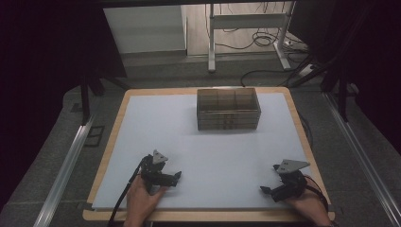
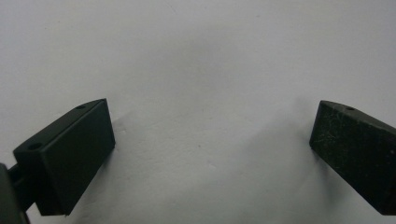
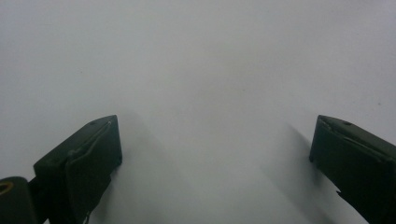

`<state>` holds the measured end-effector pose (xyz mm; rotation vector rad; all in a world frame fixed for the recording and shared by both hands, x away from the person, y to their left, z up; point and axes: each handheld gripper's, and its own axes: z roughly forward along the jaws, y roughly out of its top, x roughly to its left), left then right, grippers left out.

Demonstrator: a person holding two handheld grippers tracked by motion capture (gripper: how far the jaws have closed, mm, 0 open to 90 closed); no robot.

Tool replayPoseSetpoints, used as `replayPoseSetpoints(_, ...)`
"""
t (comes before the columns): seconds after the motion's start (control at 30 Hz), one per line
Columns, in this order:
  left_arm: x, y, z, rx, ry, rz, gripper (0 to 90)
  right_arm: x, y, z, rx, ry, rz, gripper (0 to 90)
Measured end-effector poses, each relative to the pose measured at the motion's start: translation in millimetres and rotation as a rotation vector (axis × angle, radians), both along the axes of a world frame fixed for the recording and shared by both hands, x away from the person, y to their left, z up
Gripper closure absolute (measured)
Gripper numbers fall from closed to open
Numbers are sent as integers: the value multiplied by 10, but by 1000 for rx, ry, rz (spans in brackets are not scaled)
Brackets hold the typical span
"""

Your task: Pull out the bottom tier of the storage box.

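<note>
A brown compartment box (image 1: 228, 109) of stacked trays stands at the back middle of the white mat (image 1: 203, 142). My left gripper (image 1: 176, 177) rests on the mat near the front left, held by a hand, jaws wide apart and pointing right. My right gripper (image 1: 267, 191) lies near the front right edge, also held by a hand, jaws apart and pointing left. In the left gripper view the left gripper (image 2: 212, 140) spans bare white mat, nothing between its pads. The right gripper view has the right gripper (image 3: 215, 149) open over bare mat as well.
The mat covers a wooden table (image 1: 124, 101) with a thin wood rim. Metal rails (image 1: 66, 165) run along both sides on the grey floor. Behind the table stand a white desk frame (image 1: 248, 28) and loose cables (image 1: 265, 40).
</note>
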<state>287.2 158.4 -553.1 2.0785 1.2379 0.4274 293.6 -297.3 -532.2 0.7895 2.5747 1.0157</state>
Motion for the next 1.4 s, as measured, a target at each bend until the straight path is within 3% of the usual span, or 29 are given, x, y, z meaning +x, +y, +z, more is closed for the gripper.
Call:
replayPoseSetpoints(1.23,0,0,0,0,0,0,0,-1,-1,4,1,0,1,24)
replayPoseSetpoints(1.4,0,0,0,-1,0,0,0,-10,-7,24,2,1,-10,68)
